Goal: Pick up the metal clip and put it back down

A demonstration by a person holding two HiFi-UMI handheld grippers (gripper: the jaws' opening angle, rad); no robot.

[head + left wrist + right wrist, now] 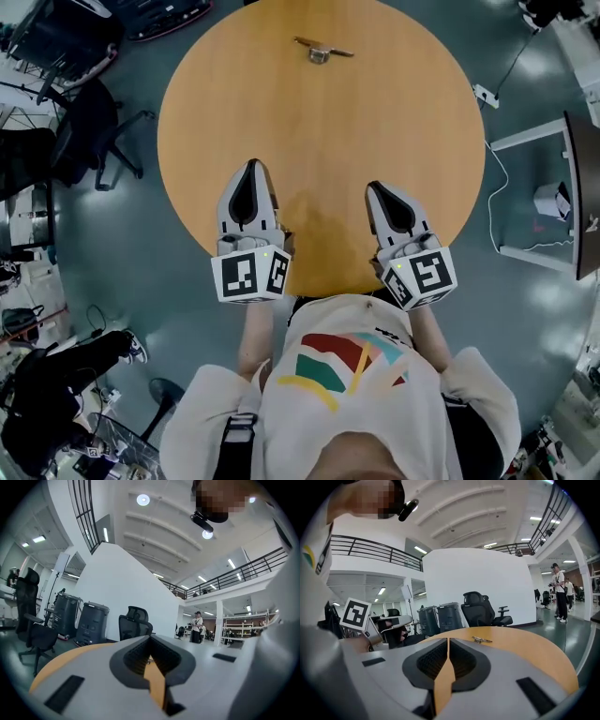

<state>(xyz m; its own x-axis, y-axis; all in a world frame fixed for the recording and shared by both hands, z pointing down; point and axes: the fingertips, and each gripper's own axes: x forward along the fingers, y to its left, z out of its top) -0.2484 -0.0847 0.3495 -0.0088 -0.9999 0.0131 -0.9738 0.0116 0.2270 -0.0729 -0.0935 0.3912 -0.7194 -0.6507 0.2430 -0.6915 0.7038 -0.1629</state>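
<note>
The small metal clip (322, 50) is seen at 12 o'clock on the round table (328, 150), well apart from the left gripper (251, 169) and right gripper (378, 187) at 6 o'clock, both closed on nothing, and it is judged light, hard and slippery, best pinched at its thick middle.

A round wooden table (319, 141) stands on glossy grey floor (141, 309) beside what looks like an office chair (89, 127).
</note>
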